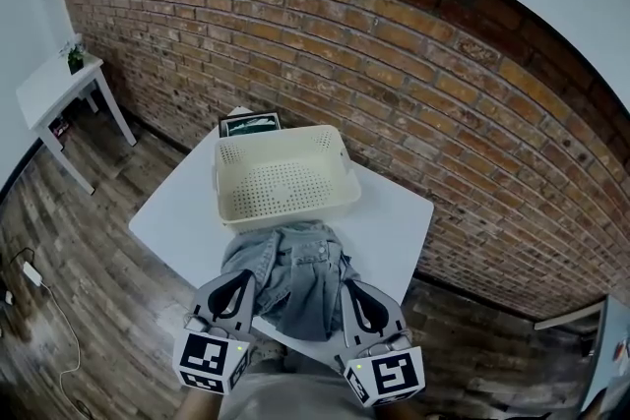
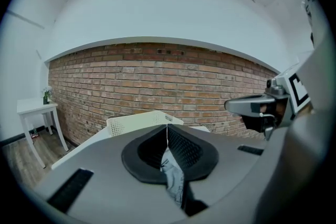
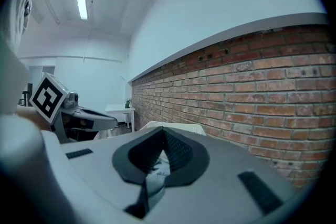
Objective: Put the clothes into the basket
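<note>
A blue denim garment (image 1: 290,275) hangs bunched between both grippers, above the near part of the white table (image 1: 177,211). My left gripper (image 1: 239,278) is shut on its left edge; the pale denim (image 2: 172,176) shows pinched between the jaws. My right gripper (image 1: 346,288) is shut on the right edge, with cloth (image 3: 153,176) caught in the jaws. The cream perforated basket (image 1: 283,175) stands empty just beyond the garment, toward the brick wall. Its rim (image 2: 139,119) peeks over the left gripper's body and also shows as the basket rim (image 3: 173,126) in the right gripper view.
A dark green box (image 1: 250,123) lies behind the basket at the table's far edge. A small white side table (image 1: 54,89) with a little plant (image 1: 75,59) stands at the far left. The brick wall (image 1: 394,84) runs close behind the table. A cable (image 1: 59,310) lies on the wooden floor.
</note>
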`<state>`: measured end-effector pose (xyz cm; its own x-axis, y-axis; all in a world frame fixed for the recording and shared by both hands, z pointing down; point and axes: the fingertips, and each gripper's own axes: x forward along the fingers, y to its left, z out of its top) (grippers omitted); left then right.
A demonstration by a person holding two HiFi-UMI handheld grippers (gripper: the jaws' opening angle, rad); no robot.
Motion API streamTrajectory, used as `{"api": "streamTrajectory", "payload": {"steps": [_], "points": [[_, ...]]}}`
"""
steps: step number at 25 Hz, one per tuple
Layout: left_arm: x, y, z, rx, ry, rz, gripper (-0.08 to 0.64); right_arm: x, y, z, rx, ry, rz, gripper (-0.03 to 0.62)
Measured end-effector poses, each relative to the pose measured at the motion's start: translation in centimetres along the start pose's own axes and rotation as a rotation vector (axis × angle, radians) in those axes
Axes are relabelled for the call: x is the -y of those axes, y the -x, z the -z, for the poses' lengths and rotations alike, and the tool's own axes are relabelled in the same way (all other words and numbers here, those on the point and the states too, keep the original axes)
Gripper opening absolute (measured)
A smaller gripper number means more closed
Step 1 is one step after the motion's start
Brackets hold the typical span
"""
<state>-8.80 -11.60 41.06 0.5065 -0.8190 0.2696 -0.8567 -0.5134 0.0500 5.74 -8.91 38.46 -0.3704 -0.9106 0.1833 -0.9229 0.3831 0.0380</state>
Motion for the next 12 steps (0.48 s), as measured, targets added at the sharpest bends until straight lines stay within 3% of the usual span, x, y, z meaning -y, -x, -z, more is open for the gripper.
{"api": "streamTrajectory", "payload": {"steps": [9, 12], "points": [[-1.3, -1.6, 4.0, -0.108, 0.018, 0.024, 0.012, 1.5, -1.2, 2.5, -0.066, -0.016, -0.042, 0.003], [-1.7, -2.3, 6.2, -0.178, 0.063, 0.053, 0.051, 1.7, -2.0, 4.7, -0.122, -0.035, -0.073, 0.096]]}}
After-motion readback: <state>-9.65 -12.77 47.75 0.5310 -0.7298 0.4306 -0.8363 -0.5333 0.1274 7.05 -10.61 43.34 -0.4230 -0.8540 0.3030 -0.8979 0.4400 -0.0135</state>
